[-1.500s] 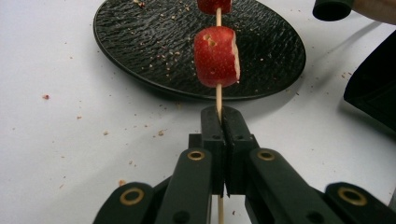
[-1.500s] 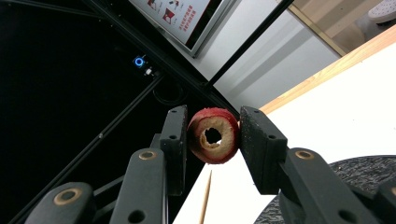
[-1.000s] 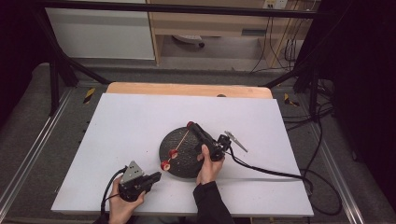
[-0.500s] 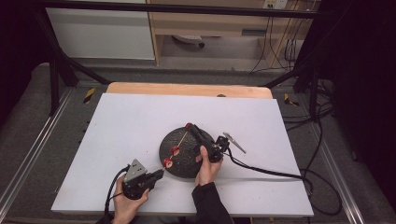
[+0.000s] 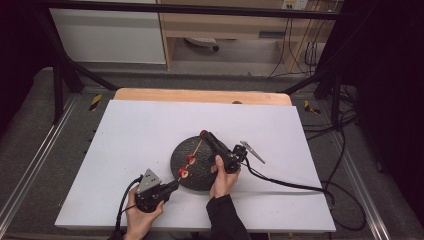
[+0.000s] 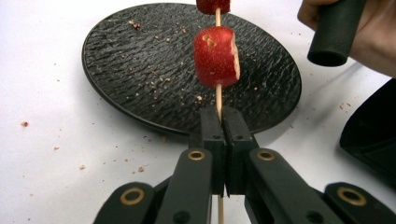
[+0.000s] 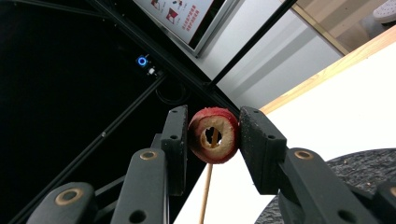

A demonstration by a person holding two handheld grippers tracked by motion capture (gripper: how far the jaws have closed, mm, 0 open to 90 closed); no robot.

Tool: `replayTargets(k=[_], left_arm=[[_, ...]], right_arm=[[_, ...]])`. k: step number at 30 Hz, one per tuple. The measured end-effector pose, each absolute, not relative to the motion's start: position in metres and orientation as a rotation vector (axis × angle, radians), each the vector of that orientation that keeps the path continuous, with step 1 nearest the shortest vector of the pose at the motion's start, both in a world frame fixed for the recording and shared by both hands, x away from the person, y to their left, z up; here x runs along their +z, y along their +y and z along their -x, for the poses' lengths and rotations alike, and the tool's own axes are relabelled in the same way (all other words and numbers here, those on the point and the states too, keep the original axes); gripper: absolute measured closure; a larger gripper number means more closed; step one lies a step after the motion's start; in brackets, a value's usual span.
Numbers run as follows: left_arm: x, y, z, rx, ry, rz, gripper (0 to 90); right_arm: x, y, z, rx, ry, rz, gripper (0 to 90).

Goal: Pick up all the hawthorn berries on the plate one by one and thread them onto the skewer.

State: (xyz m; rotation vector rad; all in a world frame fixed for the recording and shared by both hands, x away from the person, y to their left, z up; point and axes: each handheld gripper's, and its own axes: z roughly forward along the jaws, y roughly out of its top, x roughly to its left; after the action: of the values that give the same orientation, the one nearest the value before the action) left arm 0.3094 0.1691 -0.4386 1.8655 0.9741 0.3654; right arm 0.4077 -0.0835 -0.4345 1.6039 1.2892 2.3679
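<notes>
High view: your left gripper [image 5: 172,186] pinches the near end of a skewer [image 5: 194,151] that runs up-right over the plate [image 5: 197,181], near the table's [image 5: 125,130] front edge, to your right gripper [image 5: 205,135].

Left gripper view: jaws shut tight on the stick [image 6: 218,100], one slice [image 6: 216,56] just beyond.

Right gripper view: jaws clamp a cored slice [image 7: 214,135] on the skewer tip [image 7: 213,137]. Sliding it on likely means pushing along the stick, toward your left hand.

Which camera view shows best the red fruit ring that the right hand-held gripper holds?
The right gripper view: the fruit ring is close, hollow, with the skewer through it. The high view shows it as a small red dot.
</notes>
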Motion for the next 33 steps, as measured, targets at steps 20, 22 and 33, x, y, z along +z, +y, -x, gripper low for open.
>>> replayTargets(k=[20,22,33], left_arm=[[-0.438,0.159,-0.310,0.385,1.016,-1.805,88.6],[-0.436,0.155,-0.312,0.381,1.023,-1.797,88.6],[-0.425,0.143,-0.330,0.373,1.033,-1.802,88.5]], right_arm=[[-0.427,-0.086,-0.414,2.397,1.202,-1.651,64.4],[-0.429,-0.085,-0.414,2.401,1.199,-1.666,64.3],[-0.432,-0.084,-0.410,2.381,1.279,-1.660,64.2]])
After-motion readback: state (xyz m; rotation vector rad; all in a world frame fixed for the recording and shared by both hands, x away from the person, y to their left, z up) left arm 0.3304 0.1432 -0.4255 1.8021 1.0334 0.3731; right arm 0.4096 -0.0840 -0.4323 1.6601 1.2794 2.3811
